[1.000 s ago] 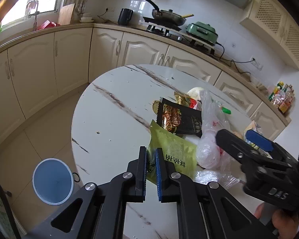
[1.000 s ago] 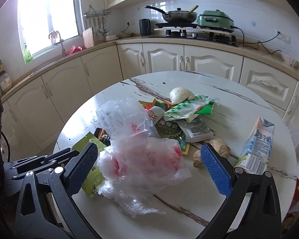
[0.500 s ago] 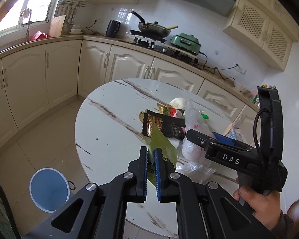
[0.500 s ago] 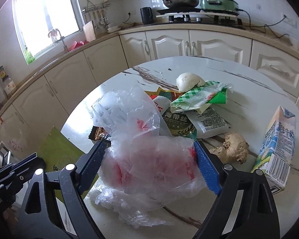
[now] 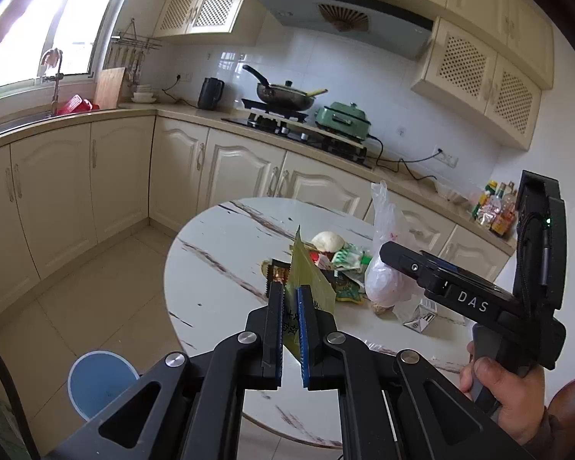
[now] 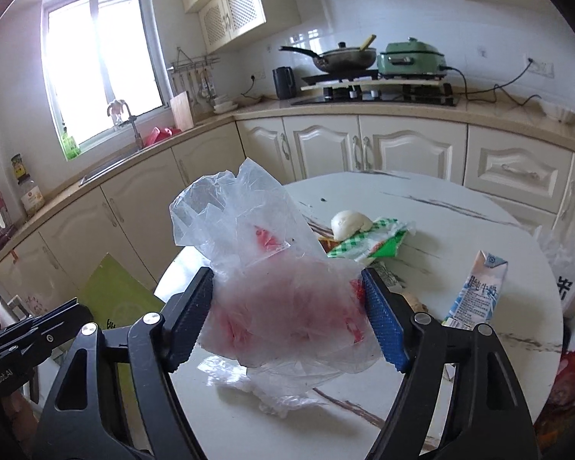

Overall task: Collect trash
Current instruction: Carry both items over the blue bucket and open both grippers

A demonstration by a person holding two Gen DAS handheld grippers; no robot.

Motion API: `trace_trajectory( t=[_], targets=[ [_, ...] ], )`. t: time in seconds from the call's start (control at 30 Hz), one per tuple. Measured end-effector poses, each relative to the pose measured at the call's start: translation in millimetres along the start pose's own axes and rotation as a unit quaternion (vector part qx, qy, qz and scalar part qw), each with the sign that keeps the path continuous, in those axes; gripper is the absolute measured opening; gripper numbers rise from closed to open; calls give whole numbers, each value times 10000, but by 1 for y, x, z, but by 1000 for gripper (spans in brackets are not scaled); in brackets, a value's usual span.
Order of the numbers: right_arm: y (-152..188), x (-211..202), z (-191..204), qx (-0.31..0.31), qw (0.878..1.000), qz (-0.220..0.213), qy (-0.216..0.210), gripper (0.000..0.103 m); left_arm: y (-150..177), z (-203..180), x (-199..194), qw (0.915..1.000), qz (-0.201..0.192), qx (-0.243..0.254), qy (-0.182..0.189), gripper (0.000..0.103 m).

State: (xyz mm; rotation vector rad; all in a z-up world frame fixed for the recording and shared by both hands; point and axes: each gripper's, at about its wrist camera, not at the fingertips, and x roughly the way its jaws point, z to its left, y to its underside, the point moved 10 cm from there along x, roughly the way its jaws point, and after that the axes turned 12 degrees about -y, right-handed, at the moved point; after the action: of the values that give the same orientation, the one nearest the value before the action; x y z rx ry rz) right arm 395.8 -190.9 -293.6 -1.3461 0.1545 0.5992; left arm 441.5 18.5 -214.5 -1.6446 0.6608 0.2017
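Round marble table [image 5: 218, 268] — wrappers [image 6: 368, 243], bun [image 6: 349, 222], milk carton [image 6: 477, 291].

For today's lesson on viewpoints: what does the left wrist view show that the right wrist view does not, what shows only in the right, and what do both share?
Left only: the blue bin on the floor and a hand holding the right gripper.

Right only: the milk carton upright on the table, and the right gripper's pads pressing the plastic bag, jaws just closing.

Both: bag, green wrapper pinched in the left gripper, white bun, pan.
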Motion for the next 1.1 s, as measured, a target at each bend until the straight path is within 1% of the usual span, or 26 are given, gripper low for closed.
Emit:
trace_trajectory(
  t=[0.07,0.17,0.27,0.3,0.4,0.47,0.53,0.6,0.67,0.7,0.8,0.83,0.87,0.93,1.03,1.1],
  targets=[
    [-6,3,25,-131,9997,-40,-194,75,1,13,-18,9999,-109,-62,-119,3],
    [-9,19,74,-385,9976,19,-579,75,9,47,-49,9987,-255,-174,-405,3],
    [-3,49,130,-616,9926,171,-1029,75,22,98,-71,9952,-346,-320,-852,3],
    [0,63,152,-675,9900,260,-1210,75,27,111,-75,9938,-355,-346,-995,3],
    [17,107,199,-809,9825,498,-1599,75,46,171,-83,9868,-277,-488,-1518,3],
    [33,145,226,-841,9774,728,-1798,75,62,203,-80,9826,-176,-589,-1753,3],
    [56,185,244,-837,9724,994,-1940,75,86,239,-71,9776,59,-681,-1992,3],
    [82,227,255,-816,9679,1308,-1986,75,112,271,-57,9733,286,-807,-2128,3],
    [114,274,260,-764,9636,1675,-1937,75,132,300,-39,9691,615,-950,-2192,3],
    [130,297,260,-737,9617,1847,-1889,75,152,316,-28,9663,801,-1001,-2234,3],
    [181,356,250,-561,9534,2321,-1841,76,193,349,4,9605,1250,-1230,-2160,3],
    [198,376,246,-457,9499,2484,-1841,76,215,361,15,9565,1460,-1290,-2171,3],
    [216,396,239,-338,9463,2667,-1794,76,228,368,22,9539,1605,-1305,-2177,3],
    [246,431,229,-14,9382,2945,-1818,76,260,381,37,9505,1850,-1334,-2110,3],
    [281,471,210,389,9292,3193,-1818,76,303,410,53,9406,2240,-1484,-2075,3],
    [299,491,203,629,9225,3302,-1896,78,323,432,55,9344,2329,-1602,-2169,4]
  ],
)
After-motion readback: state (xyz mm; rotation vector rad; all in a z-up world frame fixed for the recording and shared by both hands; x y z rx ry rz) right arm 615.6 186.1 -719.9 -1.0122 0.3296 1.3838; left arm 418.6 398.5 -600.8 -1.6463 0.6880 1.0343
